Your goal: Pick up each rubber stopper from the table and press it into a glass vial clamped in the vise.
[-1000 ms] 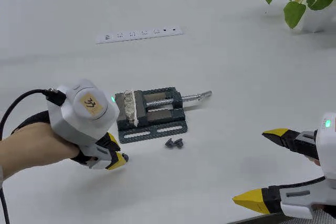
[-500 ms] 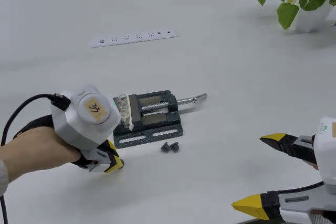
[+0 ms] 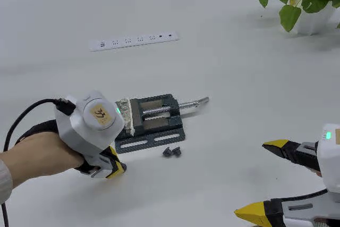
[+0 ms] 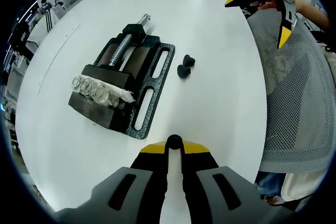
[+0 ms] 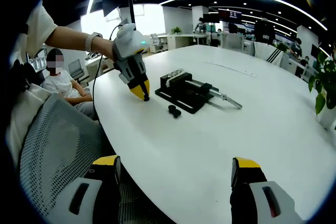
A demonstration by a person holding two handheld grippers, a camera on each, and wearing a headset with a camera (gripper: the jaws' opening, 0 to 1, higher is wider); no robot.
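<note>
Stoppers (image 3: 172,152), two, lie touching on table (image 3: 228,78) just beside vise (image 3: 154,123): light, squashy rubber, best pinched across the head; left gripper (image 3: 117,169) closed on what looks like a third stopper (image 4: 174,140), right gripper (image 5: 176,162) gaping, empty.

Bare table (image 3: 239,83) spans the frame's middle and right, while the vise (image 3: 151,122) at lower centre-left and the power strip (image 3: 133,40) above it obstruct.

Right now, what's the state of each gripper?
Left gripper: shut on a rubber stopper, pinched at the tips of its fingers.
Right gripper: open, holding nothing.
</note>
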